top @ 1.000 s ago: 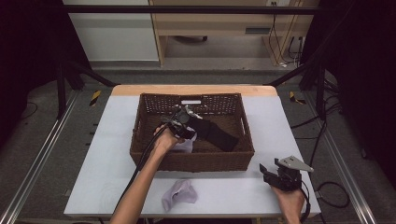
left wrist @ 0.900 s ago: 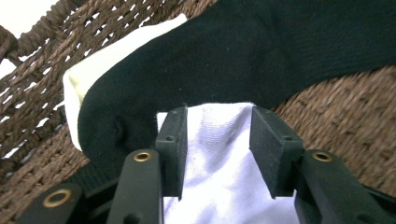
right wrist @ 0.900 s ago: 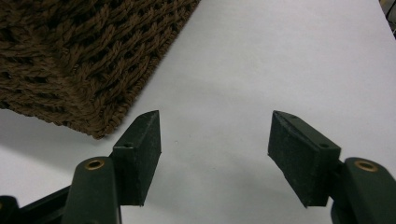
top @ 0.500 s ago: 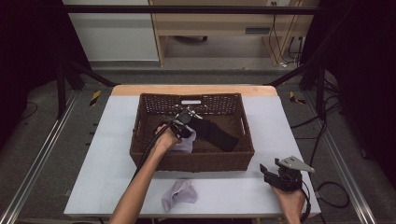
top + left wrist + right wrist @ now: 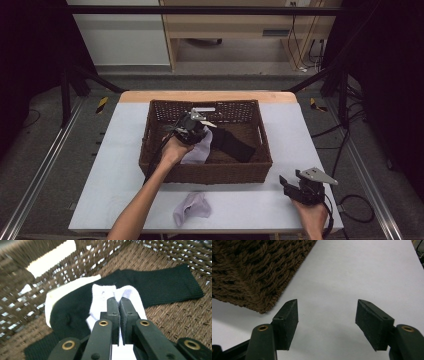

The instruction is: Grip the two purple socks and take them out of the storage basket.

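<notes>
High view, from the left: a pale purple sock (image 5: 192,207) lies on the tabletop (image 5: 120,165) in front of the brown basket (image 5: 207,172). Inside the basket, the left claw (image 5: 200,131) is pinched tight on a white sock (image 5: 102,296), over a black sock (image 5: 160,288). The right claw (image 5: 327,315) sits wide open, holding nothing, just past the basket corner.
</notes>
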Demonstrator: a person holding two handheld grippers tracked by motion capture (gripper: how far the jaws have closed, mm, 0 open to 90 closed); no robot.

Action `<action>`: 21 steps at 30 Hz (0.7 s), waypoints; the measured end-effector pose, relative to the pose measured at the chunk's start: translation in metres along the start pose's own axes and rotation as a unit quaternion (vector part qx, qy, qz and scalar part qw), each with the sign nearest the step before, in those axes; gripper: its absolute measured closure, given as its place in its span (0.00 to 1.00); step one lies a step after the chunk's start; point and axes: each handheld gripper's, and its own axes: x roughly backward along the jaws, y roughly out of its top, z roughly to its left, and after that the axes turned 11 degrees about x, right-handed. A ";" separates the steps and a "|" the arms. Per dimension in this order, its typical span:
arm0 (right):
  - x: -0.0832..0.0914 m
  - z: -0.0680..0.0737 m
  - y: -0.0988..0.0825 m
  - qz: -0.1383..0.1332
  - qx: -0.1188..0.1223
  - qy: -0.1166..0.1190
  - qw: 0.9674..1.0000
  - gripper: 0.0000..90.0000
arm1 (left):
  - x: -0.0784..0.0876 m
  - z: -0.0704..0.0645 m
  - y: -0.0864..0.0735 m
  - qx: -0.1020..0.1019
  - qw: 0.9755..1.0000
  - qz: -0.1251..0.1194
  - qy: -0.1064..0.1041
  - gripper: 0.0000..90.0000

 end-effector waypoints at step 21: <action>0.000 0.000 0.000 0.002 0.003 -0.002 1.000 0.39 | 0.087 -0.002 0.006 0.038 0.978 -0.204 -0.034 0.96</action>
